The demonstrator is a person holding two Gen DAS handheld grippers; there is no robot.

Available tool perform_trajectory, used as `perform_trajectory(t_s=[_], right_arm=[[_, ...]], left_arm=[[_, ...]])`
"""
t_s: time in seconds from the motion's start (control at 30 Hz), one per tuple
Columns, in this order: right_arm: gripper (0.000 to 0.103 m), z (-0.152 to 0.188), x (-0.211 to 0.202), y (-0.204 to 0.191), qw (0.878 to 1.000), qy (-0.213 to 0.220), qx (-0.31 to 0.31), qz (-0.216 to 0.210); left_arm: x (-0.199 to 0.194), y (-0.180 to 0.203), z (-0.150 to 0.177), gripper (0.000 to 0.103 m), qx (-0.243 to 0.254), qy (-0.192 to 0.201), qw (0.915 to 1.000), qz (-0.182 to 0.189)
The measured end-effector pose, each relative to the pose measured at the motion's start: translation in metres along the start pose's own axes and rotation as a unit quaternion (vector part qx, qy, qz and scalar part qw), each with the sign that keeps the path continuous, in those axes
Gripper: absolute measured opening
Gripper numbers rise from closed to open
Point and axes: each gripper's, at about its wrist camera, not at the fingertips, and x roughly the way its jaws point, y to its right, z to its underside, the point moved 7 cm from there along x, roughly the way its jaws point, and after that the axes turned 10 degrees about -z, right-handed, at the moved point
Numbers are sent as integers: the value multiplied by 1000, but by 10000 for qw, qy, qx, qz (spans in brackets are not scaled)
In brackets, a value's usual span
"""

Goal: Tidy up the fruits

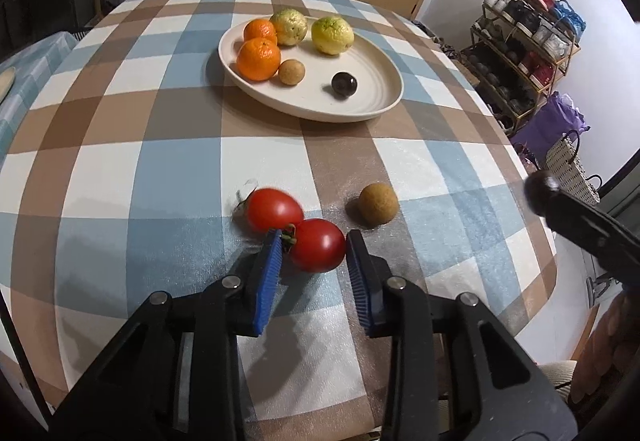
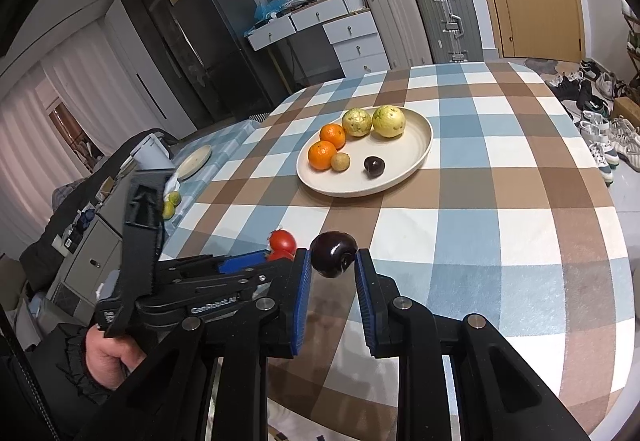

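A cream plate (image 1: 372, 101) (image 2: 420, 149) holds two oranges (image 1: 258, 59), two yellow-green guavas (image 1: 332, 35), a small brown fruit (image 1: 292, 72) and a dark plum (image 1: 344, 84). On the cloth near me lie two red tomatoes (image 1: 274, 209) and a brown round fruit (image 1: 378, 203). My left gripper (image 1: 314, 247) has its blue pads around the nearer tomato (image 1: 318, 245), touching it on both sides. My right gripper (image 2: 332, 261) is shut on a dark plum (image 2: 334, 253) and holds it above the table; it also shows at the right edge of the left wrist view (image 1: 542, 191).
The round table has a blue, brown and white checked cloth (image 1: 160, 145). A second small plate (image 2: 194, 161) lies at the far left edge. Suitcases, drawers and a shoe rack (image 1: 528, 37) stand around the room.
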Motion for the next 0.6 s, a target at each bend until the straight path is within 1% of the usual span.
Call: perform_trajectory(t_s=[0.1,0.27,0.3,0.33,0.37,0.4,0.5,0.57,0.6], right_arm=[[23,1,3,1,10000,-40,9,32],[23,3,13,6,9998,-158,101,7],[23,4,15,8,9997,-206,144,3],[23,5,17,9,9996,-238,170,6],[23,5,19,10,9995,-257,188,2],[23,5,21,10,9994,-273,195,-19],[23,3,26,9,9993,-325,148,-80],[23,0,32,9,9992,-361,93,-157],[23,-2,36,10,9991,-387,56,-144]], left_arm=[[-6,-1,-1,29,-3,84,10000,25],[-17,-3,-4,28,-139,164,9994,259],[-20,-4,-5,27,-170,206,9992,302],[-24,-5,-7,17,-183,249,9990,325],[-28,-6,-9,9,-196,295,9987,363],[-31,-8,-12,5,-209,314,9986,382],[-37,-12,-20,5,-256,353,9982,422],[-34,-17,-24,5,-331,286,9983,378],[-33,-19,-25,5,-416,259,9978,440]])
